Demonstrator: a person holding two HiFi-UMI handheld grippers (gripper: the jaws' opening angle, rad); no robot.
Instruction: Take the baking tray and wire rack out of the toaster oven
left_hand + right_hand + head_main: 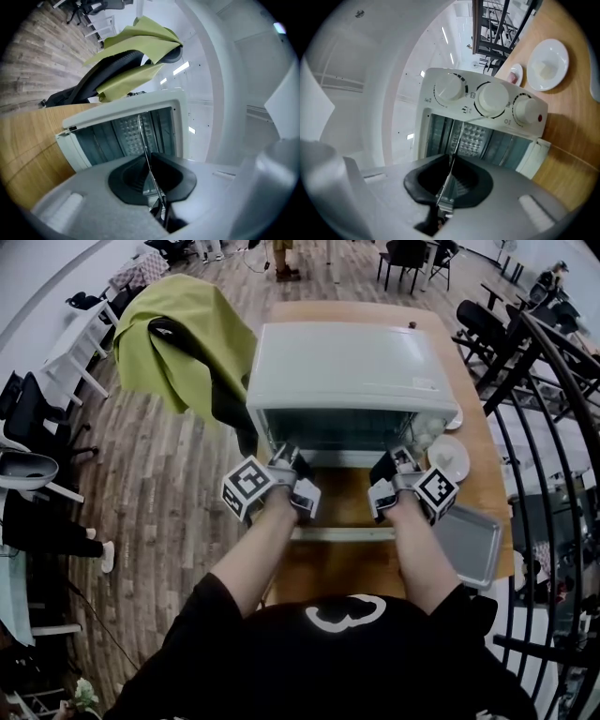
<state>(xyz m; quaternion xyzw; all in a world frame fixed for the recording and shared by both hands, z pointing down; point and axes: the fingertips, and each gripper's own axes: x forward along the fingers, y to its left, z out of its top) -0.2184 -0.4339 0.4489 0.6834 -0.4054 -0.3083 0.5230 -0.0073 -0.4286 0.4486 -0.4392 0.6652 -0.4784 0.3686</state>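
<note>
The thin silver wire rack (pixel 144 140) is stiff and light, but its bare rods are narrow and slick, so it is likely to tip or slide if taken at one point only; the front edge, held near both corners, looks the best place to hold it, and it should be kept level so it does not snag on the oven's side rails.

That is how it is held now: the left gripper (pixel 285 461) has its jaws closed on the rack's front rod, which shows edge-on between them in the left gripper view; the right gripper (pixel 401 461) has its jaws clamped on the same rod towards the other corner. From each pair of jaws the rack runs off at 12 o'clock into the open mouth of the white boxy toaster oven (pixel 347 367), so most of it appears to lie inside.

The flat grey metal baking tray (pixel 467 542) is already out, resting on the wooden worktop (pixel 328 570) at about 4 o'clock from the right gripper; a white round plate (pixel 448 457) sits at the right gripper's 2 o'clock, well clear of the rack's likely path out of the oven.
</note>
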